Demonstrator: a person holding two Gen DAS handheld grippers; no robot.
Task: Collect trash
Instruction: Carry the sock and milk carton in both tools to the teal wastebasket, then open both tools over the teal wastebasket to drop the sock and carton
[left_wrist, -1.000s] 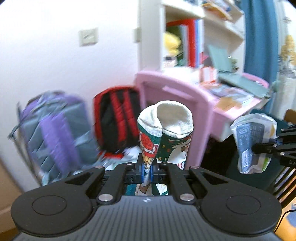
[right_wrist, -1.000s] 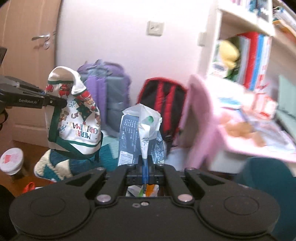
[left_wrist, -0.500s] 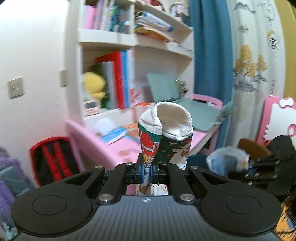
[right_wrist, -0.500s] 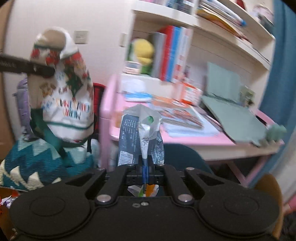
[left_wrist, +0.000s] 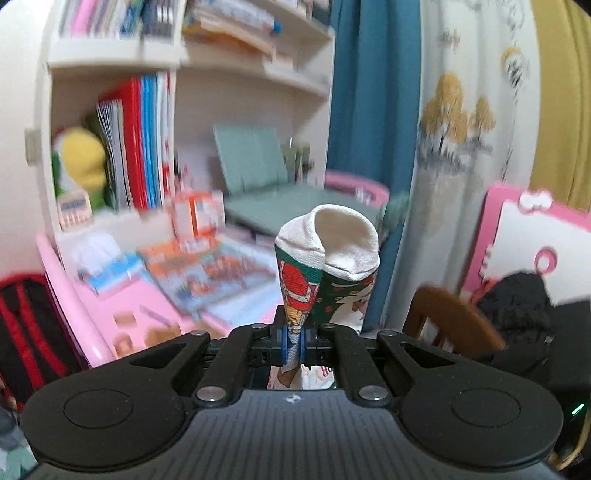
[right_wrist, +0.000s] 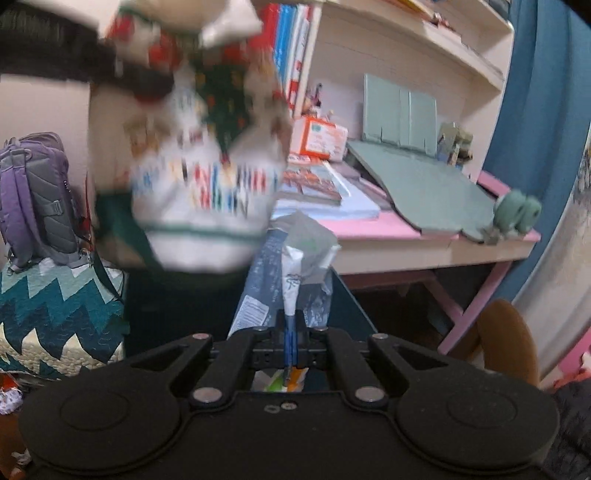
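Note:
My left gripper (left_wrist: 291, 343) is shut on the rim of a Christmas-print cloth bag (left_wrist: 325, 266), white inside, which stands up in front of the camera. The same bag (right_wrist: 199, 155) hangs blurred at the upper left of the right wrist view, held by the left gripper (right_wrist: 147, 79). My right gripper (right_wrist: 290, 339) is shut on a crumpled blue-and-silver wrapper (right_wrist: 291, 258), held up just below and right of the bag. The right gripper is out of the left wrist view.
A pink desk (right_wrist: 406, 229) with books, a box and a grey-green mat stands ahead under white shelves (left_wrist: 155, 66). A wooden chair back (left_wrist: 450, 317) is at right, by a blue curtain (left_wrist: 373, 110). A purple backpack (right_wrist: 33, 199) and a zigzag quilt (right_wrist: 55, 317) are at left.
Both grippers have swung right, from the backpacks and wall to the desk and curtain. The bag has moved higher and closer in the right wrist view. Both grips are unchanged.

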